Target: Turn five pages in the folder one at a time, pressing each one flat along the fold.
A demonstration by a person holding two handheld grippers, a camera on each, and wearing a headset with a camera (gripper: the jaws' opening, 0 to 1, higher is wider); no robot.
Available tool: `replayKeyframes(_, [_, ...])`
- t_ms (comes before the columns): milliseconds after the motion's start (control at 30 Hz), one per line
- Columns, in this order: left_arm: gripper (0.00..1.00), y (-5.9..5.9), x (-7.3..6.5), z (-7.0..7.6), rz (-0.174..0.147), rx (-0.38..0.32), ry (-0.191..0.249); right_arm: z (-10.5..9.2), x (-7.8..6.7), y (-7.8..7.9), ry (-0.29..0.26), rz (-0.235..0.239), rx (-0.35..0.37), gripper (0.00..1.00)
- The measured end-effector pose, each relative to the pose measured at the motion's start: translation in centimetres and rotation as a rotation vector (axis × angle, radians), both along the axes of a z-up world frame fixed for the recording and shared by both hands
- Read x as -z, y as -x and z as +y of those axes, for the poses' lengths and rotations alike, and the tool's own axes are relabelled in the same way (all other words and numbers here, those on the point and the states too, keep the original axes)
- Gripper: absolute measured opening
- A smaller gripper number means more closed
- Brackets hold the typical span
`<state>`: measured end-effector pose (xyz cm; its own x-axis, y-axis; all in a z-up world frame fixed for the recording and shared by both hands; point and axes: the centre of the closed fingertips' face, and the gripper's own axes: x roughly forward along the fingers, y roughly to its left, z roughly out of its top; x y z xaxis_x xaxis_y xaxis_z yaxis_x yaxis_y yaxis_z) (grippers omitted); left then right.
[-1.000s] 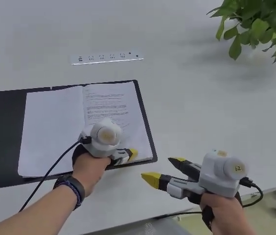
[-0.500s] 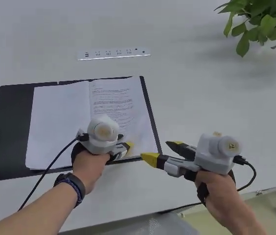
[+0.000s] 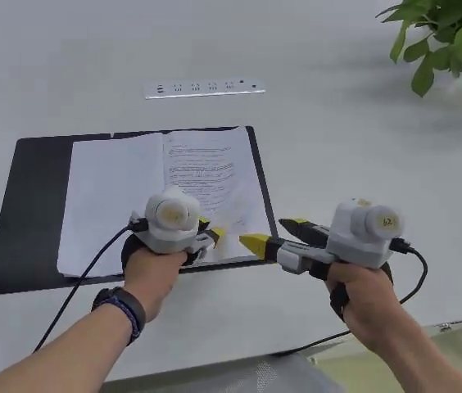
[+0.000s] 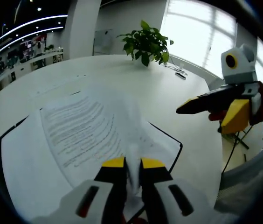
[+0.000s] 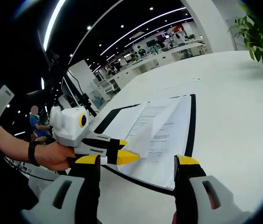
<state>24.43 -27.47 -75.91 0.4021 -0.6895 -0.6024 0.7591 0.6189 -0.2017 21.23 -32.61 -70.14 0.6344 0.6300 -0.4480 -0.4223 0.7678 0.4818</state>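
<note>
Folder [image 3: 30,209] lies open on table [image 3: 337,123]. Left gripper [image 3: 211,237] clenched on lower corner of right-hand page [image 3: 215,176]. Sheet likely thin, floppy, tear-prone: grip corner edge, lift gently. Right gripper [image 3: 275,233] jaws spread, empty, just beside folder.

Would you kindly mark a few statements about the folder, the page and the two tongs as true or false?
1. The left tongs are shut on the lower corner of the printed page. True.
2. The right tongs grip the cover of the folder. False: they are open and hold nothing, near the folder's right edge.
3. The folder lies closed. False: it lies open, with white pages showing.
4. A leafy plant stands toward the far right of the table. True.
5. The power strip lies between the person and the folder. False: it lies on the far side of the folder.
</note>
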Motion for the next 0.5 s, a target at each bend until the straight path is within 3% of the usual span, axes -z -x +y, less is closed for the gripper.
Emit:
replayKeyframes(333, [0.09,0.2,-0.2,0.5,-0.007,0.008,-0.002,2.2,-0.3,-5.0,-0.064,-0.014,-0.019,0.57])
replayKeyframes(500, [0.1,0.4,-0.4,0.3,-0.008,0.018,0.001,4.0,-0.2,-6.3,-0.089,-0.016,-0.06,0.48])
